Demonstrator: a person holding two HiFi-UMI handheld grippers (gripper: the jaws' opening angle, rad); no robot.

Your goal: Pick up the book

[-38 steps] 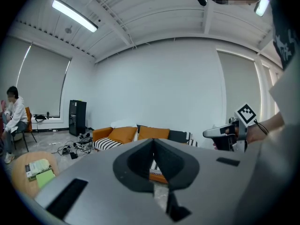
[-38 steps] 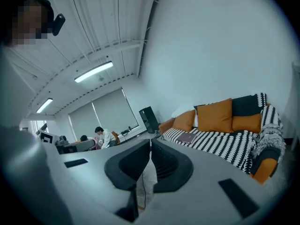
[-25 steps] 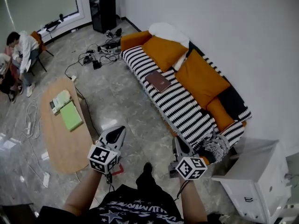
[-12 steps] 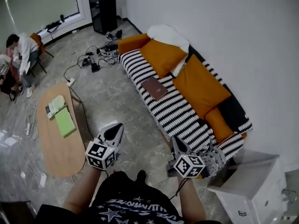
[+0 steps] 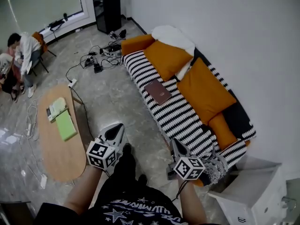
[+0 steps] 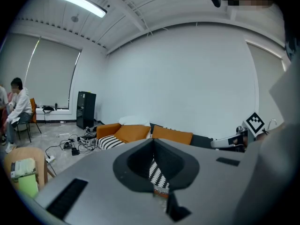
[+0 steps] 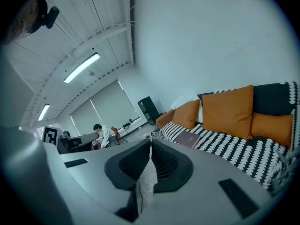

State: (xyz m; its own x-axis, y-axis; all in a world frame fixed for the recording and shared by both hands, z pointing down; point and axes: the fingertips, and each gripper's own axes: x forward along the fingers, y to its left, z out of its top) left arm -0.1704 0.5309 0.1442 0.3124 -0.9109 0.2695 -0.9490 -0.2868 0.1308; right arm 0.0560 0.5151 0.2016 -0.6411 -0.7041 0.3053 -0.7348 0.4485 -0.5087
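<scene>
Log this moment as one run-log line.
dark red flat book: lying on black-and-white striped sofa, untouched | left gripper: shut, empty | right gripper: shut, empty

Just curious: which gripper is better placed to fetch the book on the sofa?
Likely the right gripper: it hangs beside the sofa, with the book plain in its view. The left gripper is over the floor by the table. Both are far off, shut.

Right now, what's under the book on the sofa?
The book lies flat on the striped seat of the sofa, in front of the orange cushions. Only striped fabric shows around it. Whatever the book itself covers cannot be seen.
</scene>
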